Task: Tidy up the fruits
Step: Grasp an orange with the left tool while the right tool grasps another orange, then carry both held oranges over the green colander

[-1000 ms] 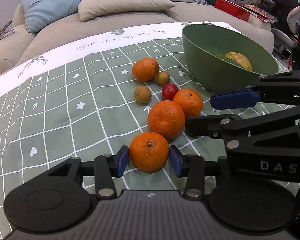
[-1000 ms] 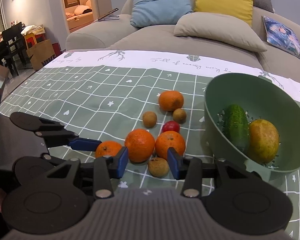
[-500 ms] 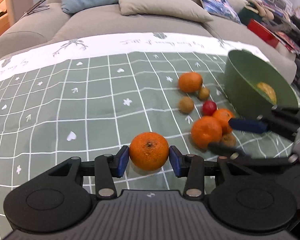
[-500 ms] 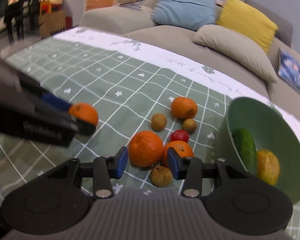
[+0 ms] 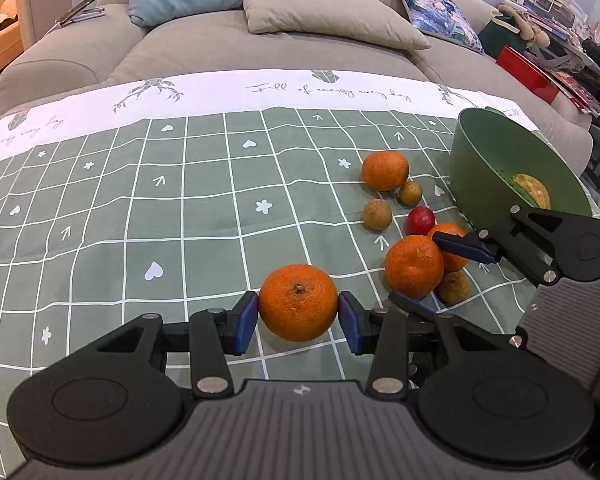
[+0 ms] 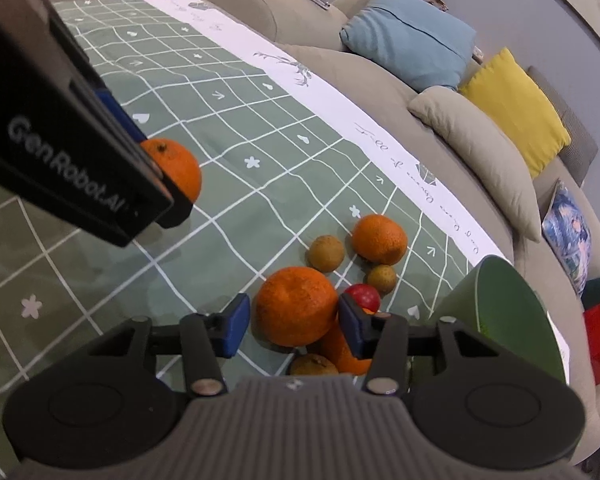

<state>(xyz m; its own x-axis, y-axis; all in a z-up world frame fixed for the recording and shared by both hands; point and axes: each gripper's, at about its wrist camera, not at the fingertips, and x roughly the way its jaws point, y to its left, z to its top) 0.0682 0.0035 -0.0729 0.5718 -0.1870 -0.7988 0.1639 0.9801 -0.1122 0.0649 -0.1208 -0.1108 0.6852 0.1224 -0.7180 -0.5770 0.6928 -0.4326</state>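
Observation:
My left gripper (image 5: 298,317) is shut on an orange (image 5: 298,301) and holds it low over the green checked cloth, left of the fruit pile; the held orange also shows in the right wrist view (image 6: 178,170). My right gripper (image 6: 294,324) is open, its blue pads on either side of a big orange (image 6: 296,305) without pressing it. That big orange also shows in the left wrist view (image 5: 414,265). Around it lie another orange (image 6: 379,239), a red fruit (image 6: 363,296), small brown fruits (image 6: 326,253) and an orange partly hidden under my right finger.
A green bowl (image 5: 485,184) at the right holds a yellow fruit (image 5: 532,191) and something green; its rim shows in the right wrist view (image 6: 511,304). A grey sofa with cushions (image 5: 331,16) runs behind the table. The cloth's white border (image 5: 220,92) marks the far edge.
My left gripper carried its orange away from the pile to the left. My right gripper moved in and down, from around the small brown fruit to around the big orange.

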